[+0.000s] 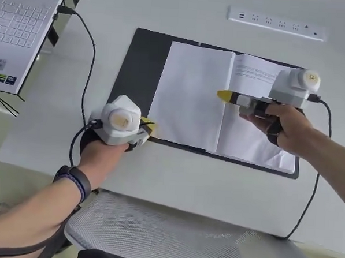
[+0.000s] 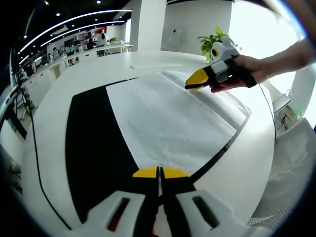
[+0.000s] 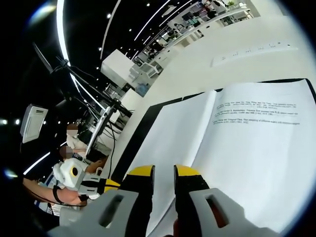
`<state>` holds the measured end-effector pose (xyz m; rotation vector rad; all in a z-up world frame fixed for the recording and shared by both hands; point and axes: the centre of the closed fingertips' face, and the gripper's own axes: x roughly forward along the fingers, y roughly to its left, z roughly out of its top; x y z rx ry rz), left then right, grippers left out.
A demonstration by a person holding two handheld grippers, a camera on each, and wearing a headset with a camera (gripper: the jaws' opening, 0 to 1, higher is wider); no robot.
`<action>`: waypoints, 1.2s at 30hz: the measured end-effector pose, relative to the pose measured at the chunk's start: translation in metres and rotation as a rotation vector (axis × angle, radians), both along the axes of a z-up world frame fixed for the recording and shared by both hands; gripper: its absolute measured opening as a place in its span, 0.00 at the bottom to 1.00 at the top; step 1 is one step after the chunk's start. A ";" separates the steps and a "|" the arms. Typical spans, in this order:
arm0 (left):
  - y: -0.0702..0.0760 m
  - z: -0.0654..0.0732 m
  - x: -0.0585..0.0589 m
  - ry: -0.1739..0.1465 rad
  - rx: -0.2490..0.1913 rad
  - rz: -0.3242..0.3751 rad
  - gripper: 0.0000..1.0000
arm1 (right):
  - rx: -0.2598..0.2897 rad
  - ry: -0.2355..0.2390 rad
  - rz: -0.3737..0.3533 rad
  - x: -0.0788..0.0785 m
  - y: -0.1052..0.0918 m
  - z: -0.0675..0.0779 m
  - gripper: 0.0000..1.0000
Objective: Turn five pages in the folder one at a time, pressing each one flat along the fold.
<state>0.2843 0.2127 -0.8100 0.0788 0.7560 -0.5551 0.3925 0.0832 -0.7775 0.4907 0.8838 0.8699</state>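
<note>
Left gripper (image 1: 148, 127), jaws closed on nothing, rests at the folder (image 1: 141, 64) near edge. Right gripper (image 1: 225, 96), jaws narrowly parted and empty, is above the pages (image 1: 191, 95) at the fold.

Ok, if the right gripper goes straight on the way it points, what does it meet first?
Likely the blank turned page, just left of the fold; the right gripper's height above it is unclear.

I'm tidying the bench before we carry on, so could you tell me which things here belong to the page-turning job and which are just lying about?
Part of the job: black folder, its white pages, left gripper, right gripper.

Just lying about: laptop, power strip, black cable, mesh chair.
</note>
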 end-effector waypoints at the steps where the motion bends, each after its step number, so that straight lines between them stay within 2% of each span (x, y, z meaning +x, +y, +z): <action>1: 0.000 0.000 0.000 -0.001 0.001 -0.001 0.00 | 0.002 -0.003 -0.002 0.002 -0.001 0.000 0.12; 3: 0.000 -0.001 0.001 -0.001 -0.001 0.002 0.00 | 0.012 -0.006 -0.009 0.008 -0.002 -0.002 0.10; 4: 0.000 -0.001 0.001 -0.001 -0.002 0.007 0.00 | 0.018 -0.006 -0.013 0.020 -0.005 -0.006 0.10; 5: 0.000 -0.001 0.001 -0.002 -0.001 0.008 0.00 | 0.020 -0.005 -0.014 0.022 -0.006 -0.007 0.09; 13: -0.002 0.005 0.001 -0.001 -0.001 0.024 0.00 | 0.024 -0.010 -0.005 0.018 -0.005 -0.014 0.00; 21: -0.003 0.007 0.002 -0.006 -0.006 0.034 0.00 | 0.033 -0.017 -0.001 0.020 -0.004 -0.015 0.00; 25: -0.003 0.007 0.002 -0.006 -0.005 0.034 0.00 | 0.052 -0.005 -0.039 0.037 -0.007 -0.022 0.00; 28: -0.003 0.006 0.003 -0.005 -0.008 0.040 0.00 | 0.066 0.001 -0.076 0.043 -0.004 -0.019 0.00; 31: -0.003 0.005 0.003 -0.005 -0.007 0.047 0.00 | 0.108 0.017 -0.131 0.052 -0.001 -0.013 0.00; 36: -0.002 0.004 0.004 -0.002 -0.012 0.049 0.00 | 0.136 0.030 -0.188 0.071 -0.006 -0.017 0.00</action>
